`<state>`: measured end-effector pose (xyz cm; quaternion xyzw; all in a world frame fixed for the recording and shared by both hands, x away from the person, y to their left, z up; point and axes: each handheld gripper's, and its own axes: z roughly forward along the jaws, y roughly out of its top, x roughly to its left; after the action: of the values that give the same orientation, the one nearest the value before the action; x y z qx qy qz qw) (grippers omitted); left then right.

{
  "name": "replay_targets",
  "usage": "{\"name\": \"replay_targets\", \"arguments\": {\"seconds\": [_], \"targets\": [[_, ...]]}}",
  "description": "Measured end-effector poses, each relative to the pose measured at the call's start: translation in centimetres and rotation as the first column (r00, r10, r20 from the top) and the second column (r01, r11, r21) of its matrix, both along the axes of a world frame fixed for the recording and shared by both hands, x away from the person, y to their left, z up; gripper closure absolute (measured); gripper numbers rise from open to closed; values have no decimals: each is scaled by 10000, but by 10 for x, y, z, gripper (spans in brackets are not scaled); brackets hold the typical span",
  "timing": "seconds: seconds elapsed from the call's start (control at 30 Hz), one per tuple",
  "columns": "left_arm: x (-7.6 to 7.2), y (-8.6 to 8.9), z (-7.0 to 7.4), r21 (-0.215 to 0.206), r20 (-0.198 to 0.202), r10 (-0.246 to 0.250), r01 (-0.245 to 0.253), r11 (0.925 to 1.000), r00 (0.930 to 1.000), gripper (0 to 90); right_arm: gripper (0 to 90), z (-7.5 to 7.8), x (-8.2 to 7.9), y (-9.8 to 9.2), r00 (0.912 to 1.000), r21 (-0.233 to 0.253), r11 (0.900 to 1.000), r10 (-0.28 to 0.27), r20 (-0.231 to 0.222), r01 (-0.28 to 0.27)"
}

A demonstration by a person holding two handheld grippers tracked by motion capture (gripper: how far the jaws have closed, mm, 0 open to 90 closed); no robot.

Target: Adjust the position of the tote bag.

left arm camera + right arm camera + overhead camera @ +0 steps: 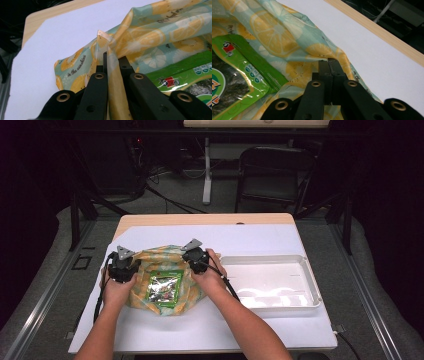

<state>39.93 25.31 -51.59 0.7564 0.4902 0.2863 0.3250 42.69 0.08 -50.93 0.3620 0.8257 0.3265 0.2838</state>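
Both grippers, left gripper (113,62) and right gripper (329,65), clamp the lemon-print plastic bag's (150,262) rim between them; pull apart evenly, keeping the green foil snack packet (164,288) centred.

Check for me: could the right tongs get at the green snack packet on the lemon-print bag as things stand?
Probably not right now. The right tongs are shut on the edge of the lemon-print bag. The green snack packet lies uncovered beside them, so nothing blocks it, but they would likely have to release the bag first.
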Motion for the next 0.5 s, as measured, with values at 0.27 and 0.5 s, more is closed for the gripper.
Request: {"name": "replay_targets", "arguments": {"seconds": [0.27, 0.5], "targets": [[12, 3, -10, -245, -399, 76, -85, 9997, 9992, 890, 900, -8, 7, 1, 9995, -163, 9997, -163, -255, 159], [18, 2, -19, -224, -818, 48, -66, 9997, 9966, 893, 900, -15, 14, -1, 9977, -215, 9994, -297, -606, 284]]}}
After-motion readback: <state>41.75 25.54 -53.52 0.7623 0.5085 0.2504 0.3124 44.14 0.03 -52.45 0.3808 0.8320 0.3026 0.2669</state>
